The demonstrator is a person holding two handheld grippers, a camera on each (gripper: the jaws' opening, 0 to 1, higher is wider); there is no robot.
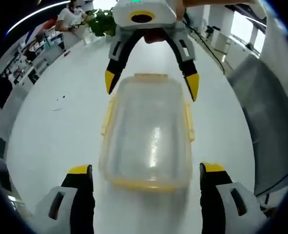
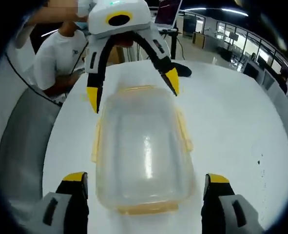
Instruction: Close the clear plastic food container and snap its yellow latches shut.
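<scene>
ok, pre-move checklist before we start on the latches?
1. Lid seated on container: ok, it looks in place.
2. Left gripper open, straddling the near end: ok.
3. Right gripper open at the opposite end: ok.
4. Neither gripper touching the container: cannot tell.
5. Side latches snapped: not ok, they look flared outward.
6. End latches snapped: cannot tell.
7. Table near the container free of obstacles: ok.
</scene>
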